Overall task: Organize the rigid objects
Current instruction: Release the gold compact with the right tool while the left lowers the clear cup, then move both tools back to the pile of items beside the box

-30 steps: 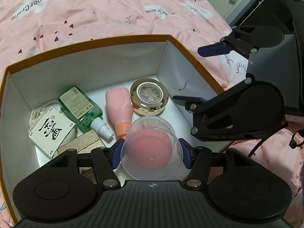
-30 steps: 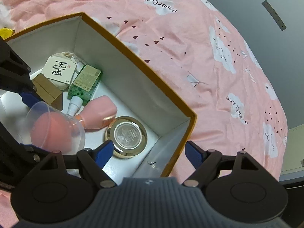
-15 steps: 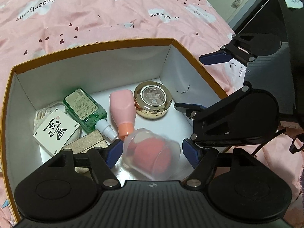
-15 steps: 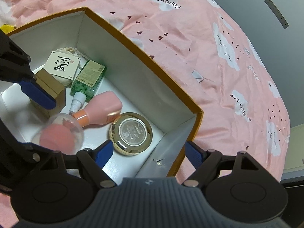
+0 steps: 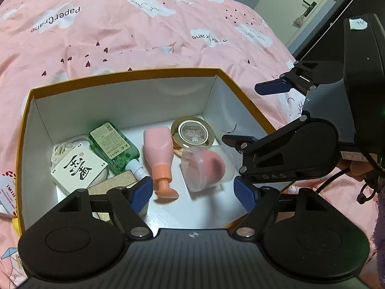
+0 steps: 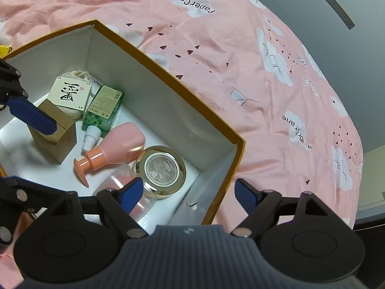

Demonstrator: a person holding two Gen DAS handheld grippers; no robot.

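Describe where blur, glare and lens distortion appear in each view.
Left wrist view: the clear plastic case holding a pink sponge is motion-blurred; the bed curves from fisheye distortion. Right wrist view: glare streaks the round gold compact; the orange-rimmed cardboard box bows.

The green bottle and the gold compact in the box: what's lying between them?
A pink pump bottle lies on its side between the green bottle and the gold compact, clearest in the left wrist view.

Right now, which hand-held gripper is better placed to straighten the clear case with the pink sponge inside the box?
Left. The left hand-held gripper is open directly over the clear case; the right hand-held gripper straddles the box wall.
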